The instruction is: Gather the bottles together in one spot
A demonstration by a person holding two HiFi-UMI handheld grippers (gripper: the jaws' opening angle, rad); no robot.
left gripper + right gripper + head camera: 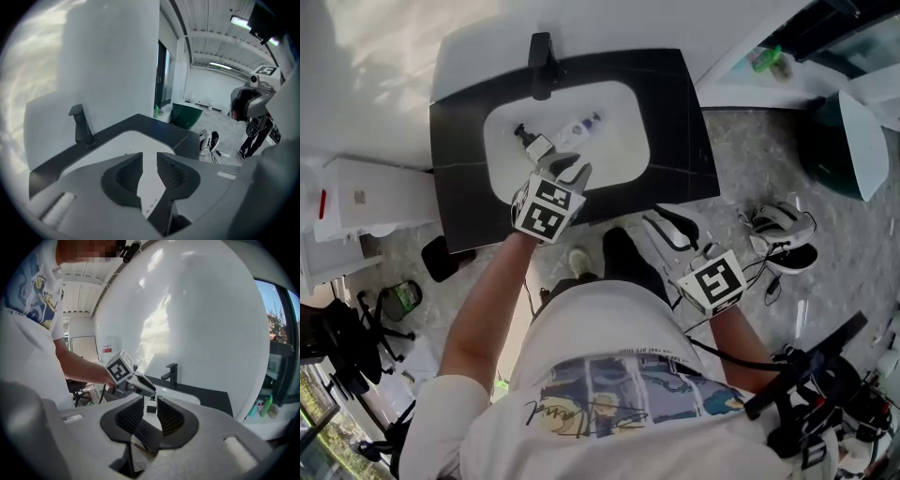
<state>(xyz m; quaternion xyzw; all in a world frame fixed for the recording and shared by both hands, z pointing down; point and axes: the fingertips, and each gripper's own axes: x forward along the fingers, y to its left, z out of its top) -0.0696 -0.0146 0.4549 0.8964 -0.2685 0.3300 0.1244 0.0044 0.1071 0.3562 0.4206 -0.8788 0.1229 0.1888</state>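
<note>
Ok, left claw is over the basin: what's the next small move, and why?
Probably lower the left claw onto the white bottle with the black pump cap. Its jaws stand apart and empty above the white sink basin, that bottle lies nearest, and the small purple-capped bottle lies apart from it.

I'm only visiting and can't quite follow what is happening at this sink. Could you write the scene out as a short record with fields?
Place: black counter with a white sink and a black tap
Bottles: a pump bottle and a small bottle, apart, both in the sink
Left gripper: over the sink near the pump bottle, fingers apart, empty
Right gripper: off the counter's front edge, fingers apart, empty
Floor: shoes to the right
</note>
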